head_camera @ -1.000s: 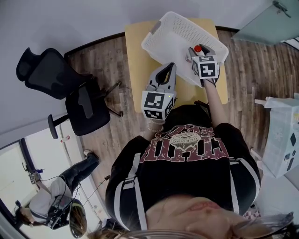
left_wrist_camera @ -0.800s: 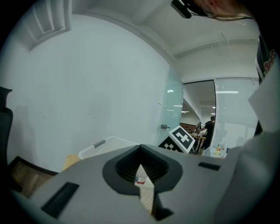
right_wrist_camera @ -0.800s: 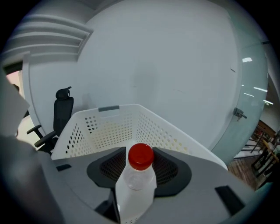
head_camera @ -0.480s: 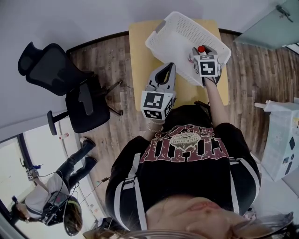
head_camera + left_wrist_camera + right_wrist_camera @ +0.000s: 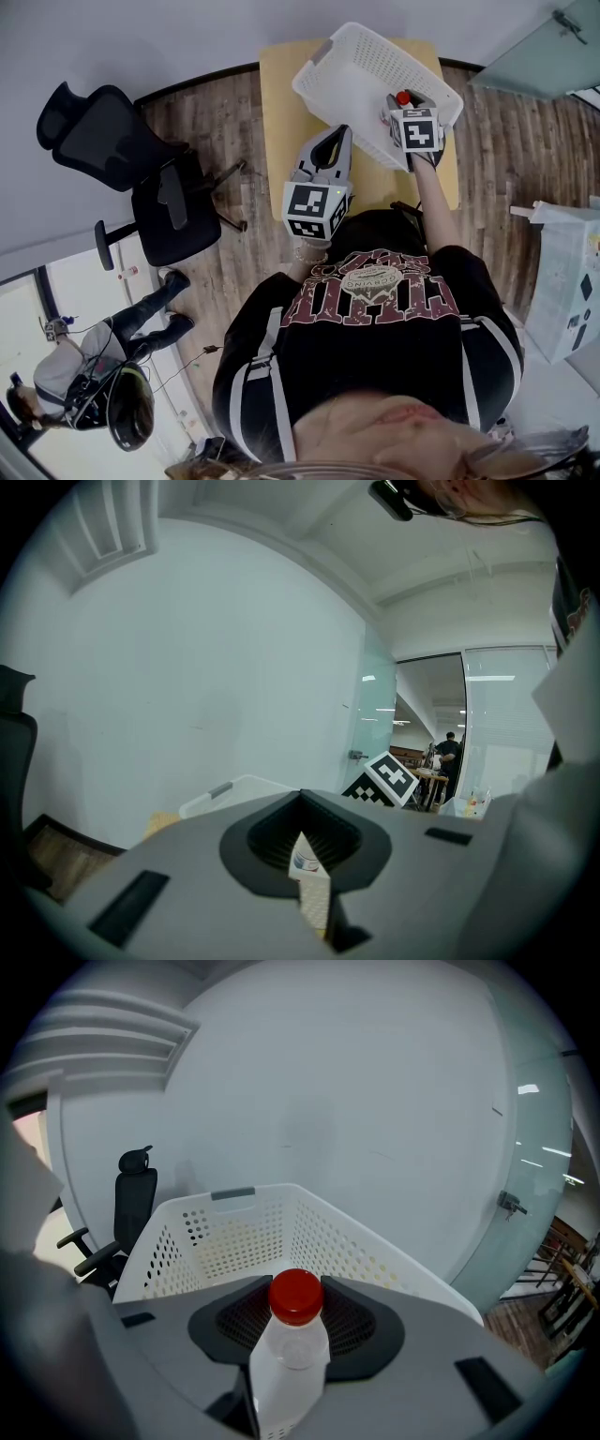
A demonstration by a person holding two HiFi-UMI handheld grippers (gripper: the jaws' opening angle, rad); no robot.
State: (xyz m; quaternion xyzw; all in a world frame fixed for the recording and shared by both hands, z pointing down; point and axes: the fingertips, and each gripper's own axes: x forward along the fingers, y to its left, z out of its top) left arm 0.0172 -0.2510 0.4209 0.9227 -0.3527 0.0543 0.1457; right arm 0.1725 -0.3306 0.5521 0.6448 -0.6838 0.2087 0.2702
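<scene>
My right gripper [image 5: 397,105] is shut on a clear plastic bottle with a red cap [image 5: 296,1299], held upright over the near rim of a white perforated basket [image 5: 361,66]. The cap [image 5: 400,97] shows just past the marker cube. In the right gripper view the basket [image 5: 234,1232] opens out right behind the bottle. My left gripper [image 5: 335,139] hovers over the yellow table [image 5: 279,103] beside the basket's near left side. It is shut on a small white carton [image 5: 307,878] with a printed mark, wedged between the jaws.
A black office chair [image 5: 122,169] stands on the wood floor left of the table. Another person [image 5: 103,394] moves about at lower left. White equipment [image 5: 567,281] stands at the right edge. A glass door [image 5: 375,724] lies beyond the left gripper.
Both grippers keep their holds and have barely moved; the bottle sits slightly lower in the right gripper view. The person at lower left has shifted.
</scene>
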